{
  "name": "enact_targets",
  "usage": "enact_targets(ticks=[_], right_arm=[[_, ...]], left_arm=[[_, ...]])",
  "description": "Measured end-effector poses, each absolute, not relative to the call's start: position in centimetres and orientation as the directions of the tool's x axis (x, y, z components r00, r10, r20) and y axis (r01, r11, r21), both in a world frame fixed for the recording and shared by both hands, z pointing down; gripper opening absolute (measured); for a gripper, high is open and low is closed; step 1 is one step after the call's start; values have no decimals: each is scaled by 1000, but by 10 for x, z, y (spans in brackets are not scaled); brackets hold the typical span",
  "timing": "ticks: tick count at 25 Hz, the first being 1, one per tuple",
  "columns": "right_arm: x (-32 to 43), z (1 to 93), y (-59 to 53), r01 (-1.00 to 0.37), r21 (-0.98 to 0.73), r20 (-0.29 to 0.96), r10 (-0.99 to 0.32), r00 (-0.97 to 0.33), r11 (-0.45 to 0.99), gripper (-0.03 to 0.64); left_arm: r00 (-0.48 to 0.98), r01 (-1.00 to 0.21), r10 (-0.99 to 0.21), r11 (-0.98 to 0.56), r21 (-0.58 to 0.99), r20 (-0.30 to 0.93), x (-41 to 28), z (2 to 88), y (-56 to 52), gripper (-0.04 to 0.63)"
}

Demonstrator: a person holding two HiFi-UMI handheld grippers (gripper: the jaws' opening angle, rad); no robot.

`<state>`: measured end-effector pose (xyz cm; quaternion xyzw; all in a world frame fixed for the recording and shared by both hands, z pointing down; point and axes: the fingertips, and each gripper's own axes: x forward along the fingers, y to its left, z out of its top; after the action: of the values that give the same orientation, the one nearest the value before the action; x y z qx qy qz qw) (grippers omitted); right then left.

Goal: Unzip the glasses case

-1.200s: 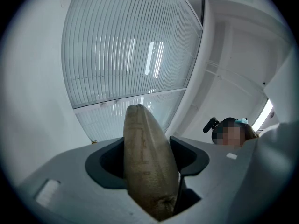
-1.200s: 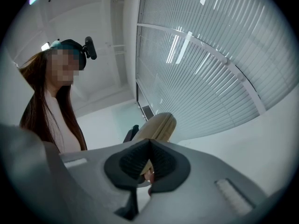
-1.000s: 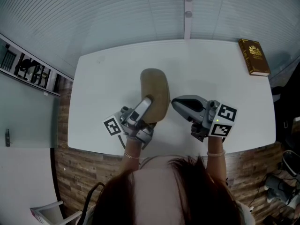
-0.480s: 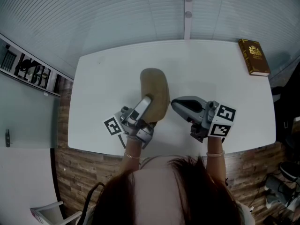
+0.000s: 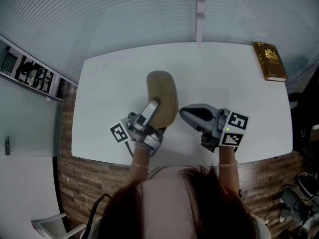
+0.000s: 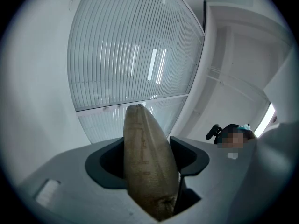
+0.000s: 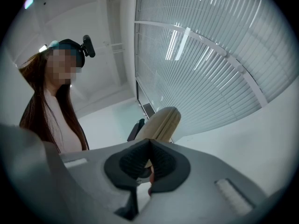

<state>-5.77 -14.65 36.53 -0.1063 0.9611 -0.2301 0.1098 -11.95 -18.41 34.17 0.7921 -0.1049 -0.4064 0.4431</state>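
Head view: white table (image 5: 109, 83), tan glasses case (image 5: 162, 91) near its centre, long axis running 12 to 6 o'clock, near end lifted. Left gripper (image 5: 152, 108) comes in from 7 o'clock of the case and overlaps its near end. Right gripper (image 5: 183, 112) sits at 4 o'clock of the case, tip just beside the case's right edge. Brown book (image 5: 270, 60) lies at the table's 2 o'clock corner, well apart.

Left gripper view: left gripper (image 6: 148, 157) clenched on the glasses case (image 6: 142, 143). Case stands edge-on between the dark pads, touching both, its tip pointing to 12 o'clock. Ribbed wall panel (image 6: 135, 55) behind.

Right gripper view: right gripper (image 7: 149, 160) with pads pressed together, no gap at the tips. A small brownish bit shows just below the pads at 6 o'clock; cannot tell what it is. Glasses case (image 7: 163, 120) rises just behind the jaws toward 1 o'clock. Person (image 7: 51, 115) at 9 o'clock.
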Motion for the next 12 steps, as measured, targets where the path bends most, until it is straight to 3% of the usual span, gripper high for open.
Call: enact_targets(ticks=[12], right_arm=[[-60, 368, -145, -153, -465, -148, -247, -958, 872, 2]], left_arm=[[624, 209, -548, -570, 795, -557, -121, 343, -190, 288]])
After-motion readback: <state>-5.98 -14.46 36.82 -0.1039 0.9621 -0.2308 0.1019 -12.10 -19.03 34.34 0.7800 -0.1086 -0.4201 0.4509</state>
